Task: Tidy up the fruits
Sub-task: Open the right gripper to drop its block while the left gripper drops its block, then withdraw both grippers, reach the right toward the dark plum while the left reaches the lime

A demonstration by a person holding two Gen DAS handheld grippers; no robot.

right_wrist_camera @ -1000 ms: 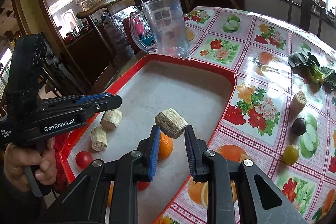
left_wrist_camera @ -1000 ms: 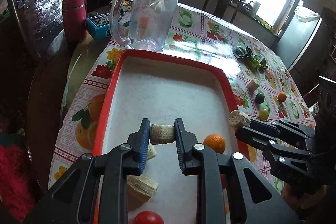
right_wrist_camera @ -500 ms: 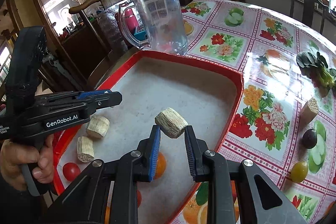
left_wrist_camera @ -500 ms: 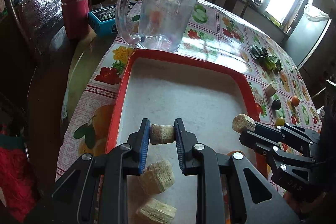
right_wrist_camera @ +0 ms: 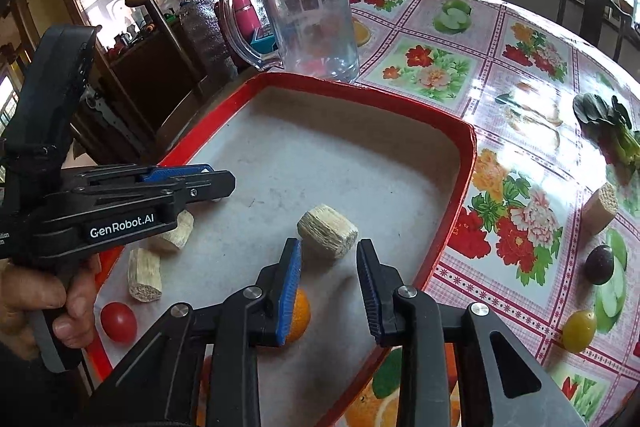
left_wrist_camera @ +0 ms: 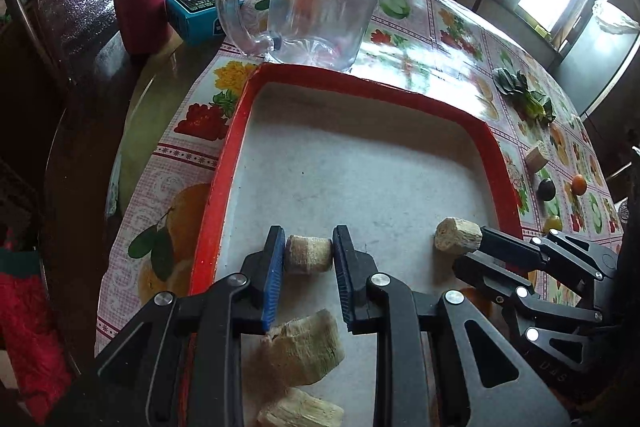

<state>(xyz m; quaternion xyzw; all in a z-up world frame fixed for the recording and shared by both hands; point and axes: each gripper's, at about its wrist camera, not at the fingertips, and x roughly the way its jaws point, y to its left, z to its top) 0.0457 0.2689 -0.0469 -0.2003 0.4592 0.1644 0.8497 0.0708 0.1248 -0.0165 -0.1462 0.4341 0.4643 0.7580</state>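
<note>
Over the red tray (right_wrist_camera: 460,163), the "GenRobot.AI"-marked left gripper (left_wrist_camera: 308,254) still clenches its sugarcane piece (left_wrist_camera: 308,254), while the right gripper (right_wrist_camera: 329,259) has now spread, freeing its cane chunk (right_wrist_camera: 327,231).

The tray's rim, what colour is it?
Red, around a pale grey-white floor; the tray shows best in the right wrist view.
</note>
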